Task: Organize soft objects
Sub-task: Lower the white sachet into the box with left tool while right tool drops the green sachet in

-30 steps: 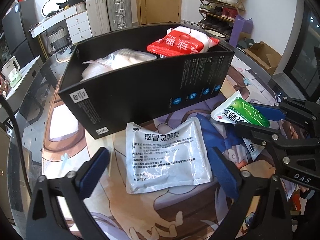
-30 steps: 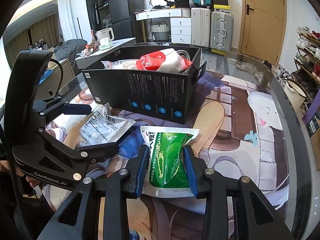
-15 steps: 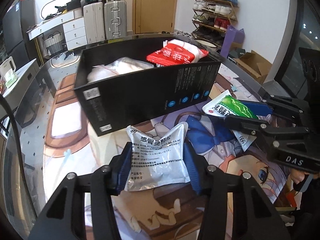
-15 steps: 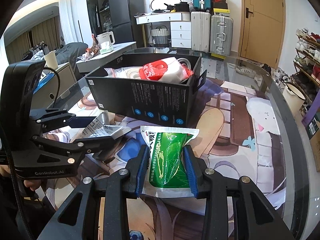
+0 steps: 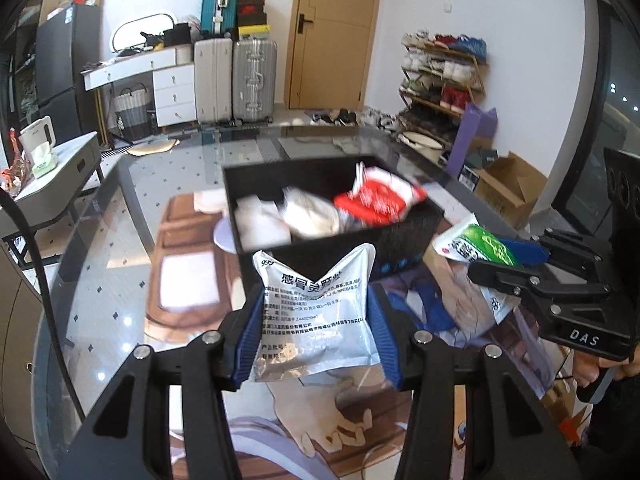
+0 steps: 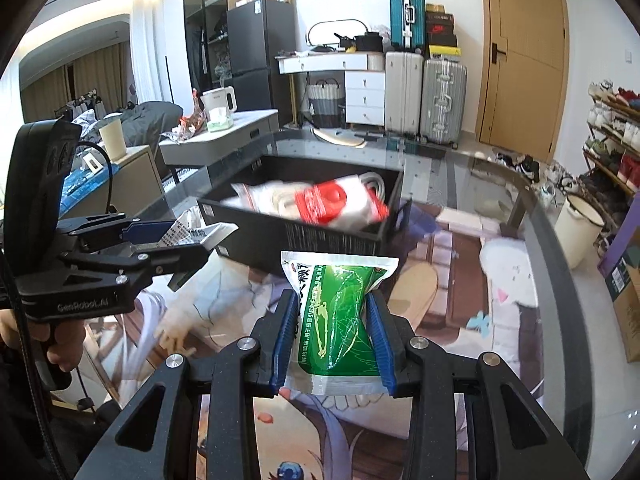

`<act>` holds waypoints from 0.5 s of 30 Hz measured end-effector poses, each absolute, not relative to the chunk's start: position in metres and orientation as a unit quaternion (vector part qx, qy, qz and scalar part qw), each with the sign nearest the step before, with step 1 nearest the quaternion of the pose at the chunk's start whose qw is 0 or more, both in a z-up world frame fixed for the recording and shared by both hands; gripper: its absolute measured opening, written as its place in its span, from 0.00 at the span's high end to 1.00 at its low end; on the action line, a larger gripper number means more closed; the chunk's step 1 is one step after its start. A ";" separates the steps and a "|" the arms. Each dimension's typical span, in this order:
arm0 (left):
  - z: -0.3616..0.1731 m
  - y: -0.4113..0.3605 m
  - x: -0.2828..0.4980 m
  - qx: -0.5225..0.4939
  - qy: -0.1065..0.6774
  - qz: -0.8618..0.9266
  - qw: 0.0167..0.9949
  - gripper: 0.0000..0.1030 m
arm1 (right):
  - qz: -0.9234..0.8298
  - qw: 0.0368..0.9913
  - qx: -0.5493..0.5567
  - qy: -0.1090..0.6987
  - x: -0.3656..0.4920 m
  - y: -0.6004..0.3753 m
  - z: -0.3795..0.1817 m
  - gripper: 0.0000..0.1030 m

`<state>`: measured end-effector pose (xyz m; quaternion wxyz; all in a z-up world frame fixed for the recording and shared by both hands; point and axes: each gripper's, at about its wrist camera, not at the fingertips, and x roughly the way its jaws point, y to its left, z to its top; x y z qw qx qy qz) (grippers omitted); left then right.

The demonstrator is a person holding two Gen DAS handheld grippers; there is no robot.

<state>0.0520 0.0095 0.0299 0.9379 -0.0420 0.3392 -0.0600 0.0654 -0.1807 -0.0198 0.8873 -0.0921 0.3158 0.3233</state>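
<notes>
My left gripper (image 5: 316, 332) is shut on a silver-white medicine pouch (image 5: 316, 312) and holds it in the air in front of the black box (image 5: 404, 244). My right gripper (image 6: 332, 336) is shut on a green and white pouch (image 6: 336, 316), also lifted, near the box (image 6: 320, 244). The box holds white bags and a red and white pack (image 5: 376, 200). The right gripper with the green pouch (image 5: 480, 244) shows in the left wrist view. The left gripper (image 6: 192, 248) shows in the right wrist view.
The box stands on a glass table with a cartoon-print mat (image 6: 452, 312). The table's far edge (image 5: 280, 136) curves behind the box. Suitcases, drawers and a shoe rack stand in the room beyond.
My left gripper closed on the silver pouch and lifted it off the mat. Both grippers have risen with their pouches, and the box now sits lower and farther in both views.
</notes>
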 end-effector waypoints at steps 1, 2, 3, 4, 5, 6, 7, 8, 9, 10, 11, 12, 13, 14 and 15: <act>0.034 0.011 0.053 -0.042 0.333 -0.058 0.940 0.52 | 0.323 0.889 -0.092 0.312 0.066 -0.180 -0.016 0.65; 0.036 0.011 0.055 -0.041 0.331 -0.057 0.941 0.52 | 0.323 0.890 -0.092 0.309 0.066 -0.180 -0.013 0.65; 0.039 0.012 0.057 -0.040 0.328 -0.056 0.942 0.52 | 0.323 0.891 -0.092 0.306 0.067 -0.178 -0.009 0.65; 0.042 0.012 0.059 -0.039 0.324 -0.054 0.944 0.52 | 0.323 0.892 -0.093 0.303 0.067 -0.177 -0.006 0.65; 0.045 0.013 0.061 -0.037 0.320 -0.053 0.945 0.52 | 0.323 0.893 -0.094 0.300 0.068 -0.177 -0.003 0.65; 0.046 0.013 0.063 -0.035 0.318 -0.053 0.946 0.52 | 0.324 0.893 -0.095 0.298 0.069 -0.176 -0.001 0.65; 0.049 0.014 0.066 -0.033 0.314 -0.052 0.947 0.52 | 0.324 0.894 -0.097 0.294 0.070 -0.175 0.003 0.65; 0.050 0.014 0.068 -0.032 0.313 -0.051 0.948 0.52 | 0.323 0.895 -0.098 0.291 0.070 -0.174 0.005 0.65; 0.052 0.015 0.070 -0.031 0.311 -0.050 0.949 0.52 | 0.323 0.896 -0.101 0.288 0.072 -0.173 0.009 0.65; 0.054 0.016 0.073 -0.031 0.309 -0.049 0.949 0.52 | 0.322 0.897 -0.103 0.286 0.072 -0.171 0.011 0.65; 0.055 0.016 0.076 -0.030 0.307 -0.048 0.950 0.52 | 0.322 0.897 -0.104 0.284 0.074 -0.170 0.013 0.65; 0.057 0.018 0.079 -0.030 0.306 -0.048 0.950 0.52 | 0.322 0.898 -0.104 0.281 0.076 -0.169 0.016 0.65; 0.059 0.020 0.083 -0.030 0.306 -0.048 0.950 0.52 | 0.322 0.899 -0.105 0.279 0.078 -0.168 0.018 0.65; 0.060 0.021 0.087 -0.029 0.304 -0.047 0.951 0.52 | 0.321 0.899 -0.106 0.277 0.080 -0.166 0.021 0.65; 0.061 0.020 0.088 -0.028 0.304 -0.047 0.951 0.52 | 0.321 0.900 -0.107 0.275 0.082 -0.165 0.023 0.65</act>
